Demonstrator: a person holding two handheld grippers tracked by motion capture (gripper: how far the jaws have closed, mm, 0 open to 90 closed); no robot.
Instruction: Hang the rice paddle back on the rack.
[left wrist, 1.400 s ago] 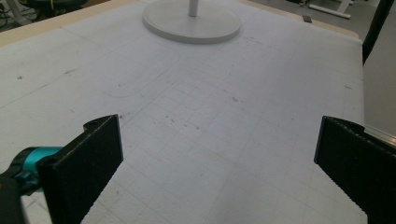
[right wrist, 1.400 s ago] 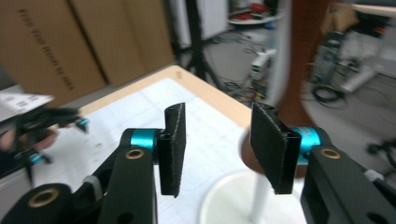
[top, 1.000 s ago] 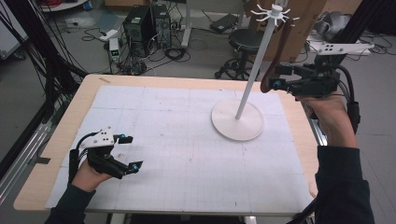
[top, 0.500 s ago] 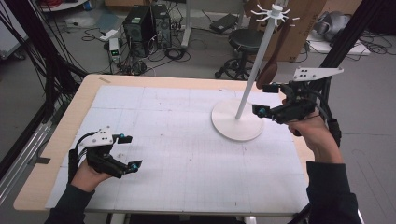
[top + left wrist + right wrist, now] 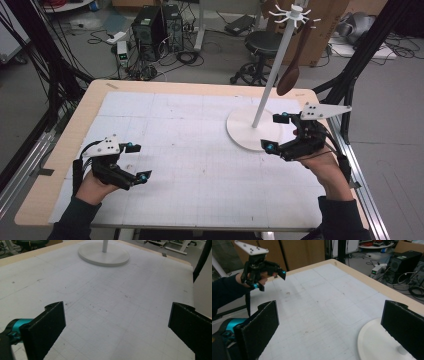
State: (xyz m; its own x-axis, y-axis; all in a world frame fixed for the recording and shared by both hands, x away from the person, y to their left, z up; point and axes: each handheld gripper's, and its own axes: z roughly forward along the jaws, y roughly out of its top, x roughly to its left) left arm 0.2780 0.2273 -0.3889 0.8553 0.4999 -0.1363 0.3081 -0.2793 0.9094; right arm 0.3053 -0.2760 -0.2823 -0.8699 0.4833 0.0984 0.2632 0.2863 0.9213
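1. Your left gripper [image 5: 134, 161] sits at the lower left of the high view, low over the white gridded mat [image 5: 190, 150], its jaws spread wide and holding nothing. Your left hand [image 5: 95, 186] wraps its body from behind, the forearm entering from the bottom edge.
2. In the left gripper view, the two black jaws stand far apart at the bottom corners, with bare mat between them and the stand's round base [image 5: 103, 256] at the top centre.
3. The wooden table [image 5: 75, 130] shows as a tan border around the mat.
4. Right of centre in the high view, the white stand [image 5: 272, 75] rises tilted from its disc base to a ring of hooks at the top. A brown wooden spoon [image 5: 292, 70] hangs from one hook, beside the pole.
5. Your right gripper [image 5: 278, 132] hovers at the right, just beside the base's right edge, jaws open and empty, pointing left. Your right hand [image 5: 330, 172] grips it from below.
6. In the right gripper view, the base edge [image 5: 377, 342] lies at the lower right between the parted jaws; your left gripper appears at the upper left.
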